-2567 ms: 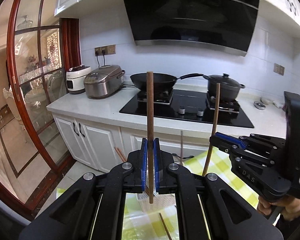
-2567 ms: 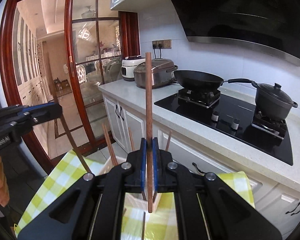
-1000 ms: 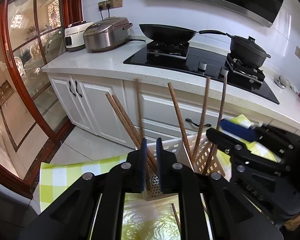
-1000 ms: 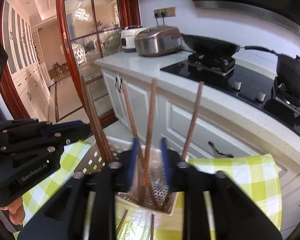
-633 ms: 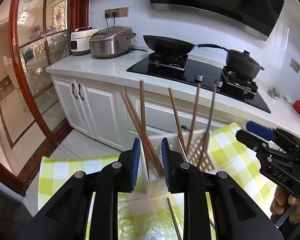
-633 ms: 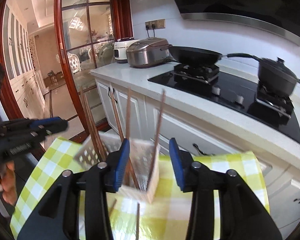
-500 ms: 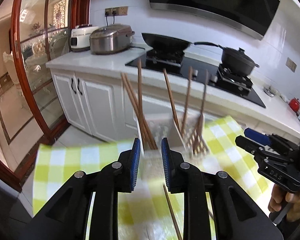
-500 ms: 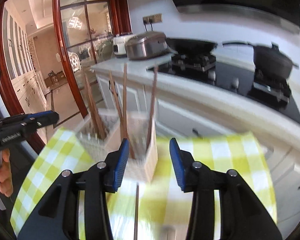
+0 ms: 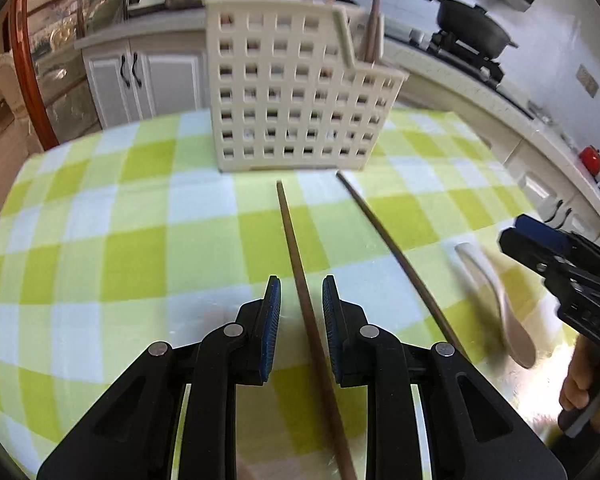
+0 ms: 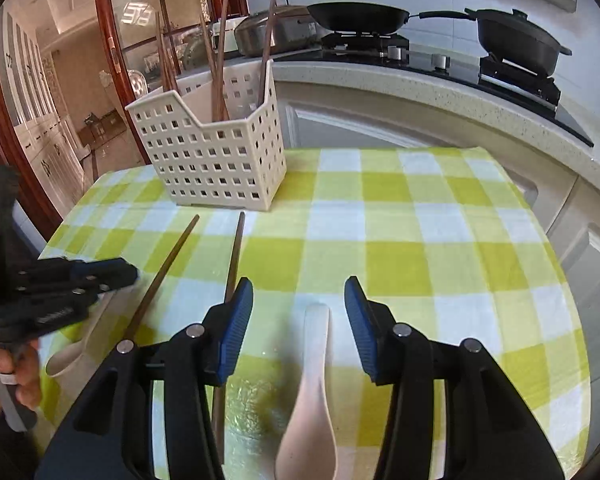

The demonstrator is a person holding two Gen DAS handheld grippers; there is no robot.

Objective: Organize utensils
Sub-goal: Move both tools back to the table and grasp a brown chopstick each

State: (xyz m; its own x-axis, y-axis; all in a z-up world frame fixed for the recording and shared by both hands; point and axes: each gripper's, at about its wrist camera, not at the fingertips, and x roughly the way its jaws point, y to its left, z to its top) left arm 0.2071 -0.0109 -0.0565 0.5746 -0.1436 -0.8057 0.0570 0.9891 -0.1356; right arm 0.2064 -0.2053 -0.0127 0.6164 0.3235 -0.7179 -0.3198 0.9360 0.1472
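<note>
Now both grippers are low over the green-and-white checked tablecloth [image 10: 400, 216]; half a second ago they were higher, facing the holder's top, and before that each clamped an upright chopstick.

Left gripper [image 9: 300, 312]: jaws apart, having opened a little within the last second and since steady. A dark brown wooden chopstick [image 9: 300, 280] lies flat on the cloth between the blue pads, not pressed by either. A second brown chopstick [image 9: 388, 248] lies just to its right, angled away.

Right gripper [image 10: 299, 312]: jaws have just been opening and stand wide. A white ceramic spoon [image 10: 314, 380] lies on the cloth between them, handle pointing away, untouched by the pads. In this view another pale spoon [image 10: 66, 356] lies at the left, partly under the left gripper.

Farther off, the cream perforated plastic utensil holder [image 10: 216, 160] stands upright on the cloth, several brown chopsticks [image 10: 220, 60] leaning inside it.

Beyond: white counter, black wok [image 10: 356, 16], black lidded pot [image 10: 516, 40], steel rice cooker [image 10: 276, 34].

Writing: raised letters on the left gripper's body in the right wrist view, too blurred to read.
</note>
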